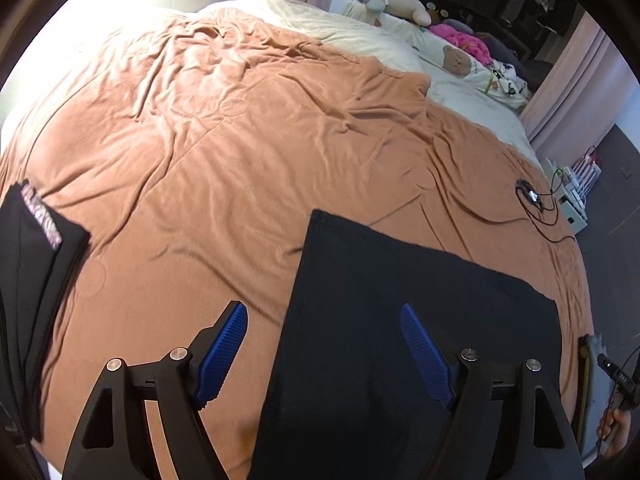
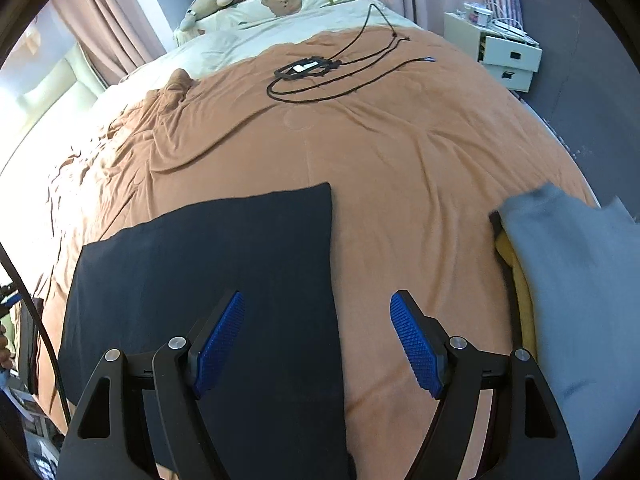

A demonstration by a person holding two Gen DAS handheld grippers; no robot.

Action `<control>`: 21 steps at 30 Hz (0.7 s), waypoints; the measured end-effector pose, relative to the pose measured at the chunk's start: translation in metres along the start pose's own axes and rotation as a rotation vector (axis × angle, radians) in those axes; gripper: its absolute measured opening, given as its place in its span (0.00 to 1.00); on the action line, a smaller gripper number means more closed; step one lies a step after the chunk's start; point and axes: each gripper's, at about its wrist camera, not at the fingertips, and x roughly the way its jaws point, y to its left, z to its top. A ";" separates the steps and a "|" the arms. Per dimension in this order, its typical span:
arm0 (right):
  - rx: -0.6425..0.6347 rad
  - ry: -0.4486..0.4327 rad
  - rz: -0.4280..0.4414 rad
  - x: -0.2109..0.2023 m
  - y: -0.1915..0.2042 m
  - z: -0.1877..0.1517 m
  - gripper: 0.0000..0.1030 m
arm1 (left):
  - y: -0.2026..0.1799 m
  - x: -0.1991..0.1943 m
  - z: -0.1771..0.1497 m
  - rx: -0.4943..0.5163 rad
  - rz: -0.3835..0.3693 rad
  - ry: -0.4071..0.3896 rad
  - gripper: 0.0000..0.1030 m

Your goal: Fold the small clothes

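Observation:
A dark navy garment [image 1: 400, 320] lies flat on the orange-brown blanket [image 1: 224, 152]; it also shows in the right wrist view [image 2: 208, 264]. My left gripper [image 1: 324, 312] is open and empty, hovering over the garment's left edge, with one blue pad [image 1: 224, 352] over the blanket. My right gripper [image 2: 318, 300] is open and empty over the garment's right edge, with its right pad [image 2: 416, 344] over the blanket [image 2: 400, 152].
A folded black garment [image 1: 36, 280] lies at the left. A pile of grey [image 2: 576, 288] and yellow clothes [image 2: 520, 292] lies at the right. A black cable with a device [image 2: 308, 70] lies farther up the bed. Pillows and plush toys [image 2: 280, 2] sit at the head. A white nightstand [image 2: 504, 52] stands beside the bed.

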 end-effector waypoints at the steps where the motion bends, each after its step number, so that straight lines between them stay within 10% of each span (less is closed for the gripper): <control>1: 0.000 -0.009 -0.012 -0.006 -0.001 -0.007 0.72 | 0.001 -0.004 -0.007 -0.005 -0.004 -0.004 0.78; 21: -0.062 -0.115 -0.022 -0.067 0.026 -0.121 0.72 | 0.032 -0.047 -0.122 -0.038 -0.070 -0.078 0.78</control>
